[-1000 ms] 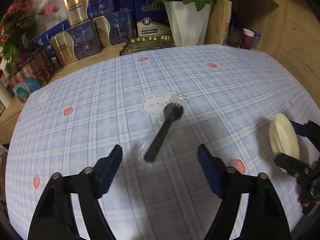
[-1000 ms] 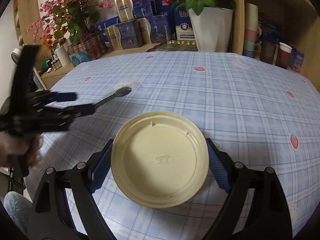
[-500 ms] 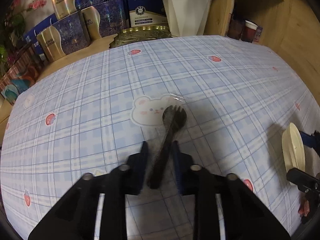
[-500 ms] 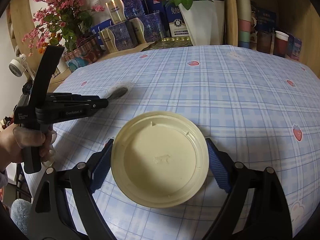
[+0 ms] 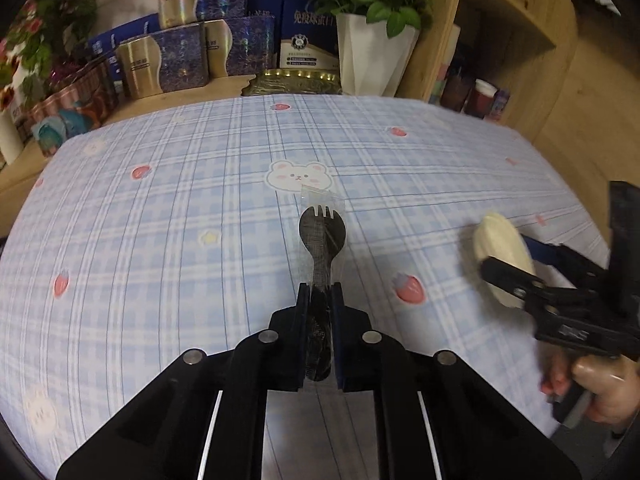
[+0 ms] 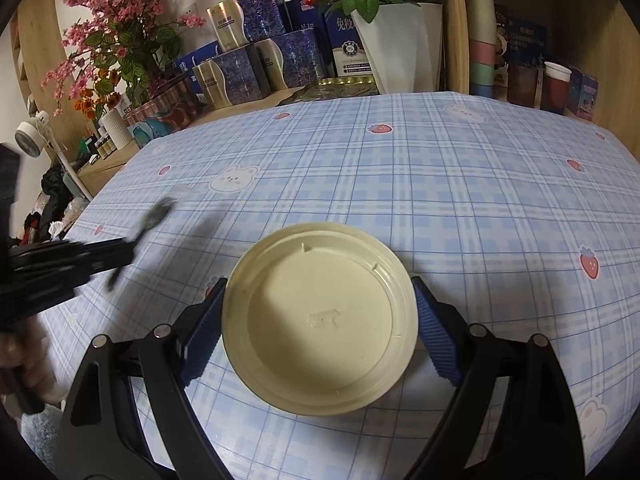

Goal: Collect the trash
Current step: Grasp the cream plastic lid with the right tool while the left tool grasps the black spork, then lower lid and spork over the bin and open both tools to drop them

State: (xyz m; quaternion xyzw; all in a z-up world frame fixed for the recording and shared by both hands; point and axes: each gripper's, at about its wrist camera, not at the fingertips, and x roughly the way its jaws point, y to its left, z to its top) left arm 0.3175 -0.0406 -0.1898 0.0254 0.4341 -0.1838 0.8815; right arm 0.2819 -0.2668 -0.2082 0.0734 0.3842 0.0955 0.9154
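Observation:
My left gripper (image 5: 319, 292) is shut on the handle of a black plastic spork (image 5: 322, 236) in a clear wrapper and holds it above the blue checked tablecloth (image 5: 180, 220). The spork's head points away from me. In the right wrist view the spork (image 6: 154, 218) shows blurred at the left, in the left gripper (image 6: 120, 254). My right gripper (image 6: 318, 316) is shut on a cream round plastic lid (image 6: 320, 318), held flat above the cloth. In the left wrist view the lid (image 5: 502, 260) and right gripper (image 5: 516, 268) are at the right.
Behind the table stand blue and gold gift boxes (image 5: 168, 60), a white pot of red roses (image 5: 372, 56), a gold tray (image 5: 298, 80) and pink flowers (image 6: 116, 40). A wooden shelf (image 6: 520, 76) with cups is at the back right.
My left gripper closed on the spork's handle and lifted it off the cloth. The right gripper keeps holding the lid almost in the same place.

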